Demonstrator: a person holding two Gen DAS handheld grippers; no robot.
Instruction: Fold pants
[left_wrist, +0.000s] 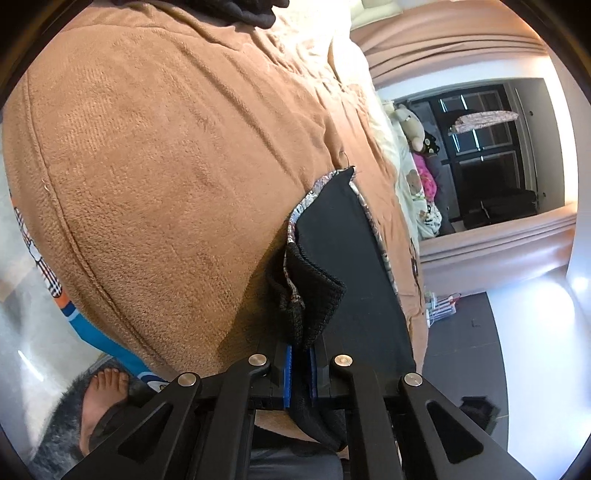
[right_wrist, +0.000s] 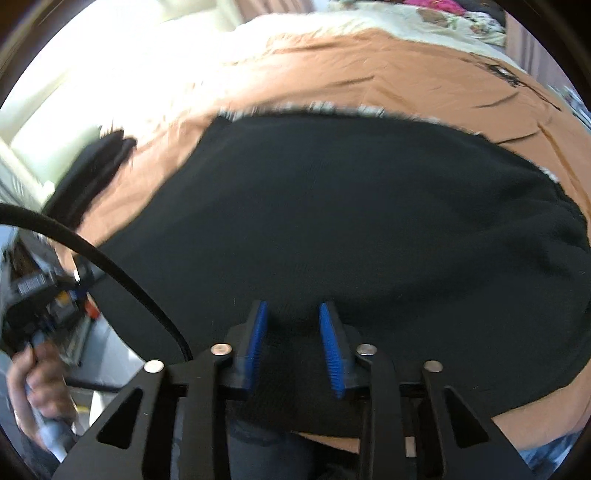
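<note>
- The left gripper (left_wrist: 301, 363) has its fingers clamped on a bunched corner of the black pants (left_wrist: 332, 236); the knit cloth passes between the blue pads (left_wrist: 289, 373) and fans out ahead of them, showing a patterned lining at its edge.
- The right gripper (right_wrist: 295, 343) has its fingers part-way apart, straddling the near edge of the pants (right_wrist: 332, 206); I cannot tell whether the blue pads (right_wrist: 256, 339) press the cloth yet.
- Judged step: taking hold of the near edge with both hands to start a fold.
- Next move calls for the right fingers to pinch the edge firmly, then both hands to lift together and carry it across evenly.
- Beyond the fingers, the pants lie spread on the brown blanket (right_wrist: 369, 66) on the bed.
</note>
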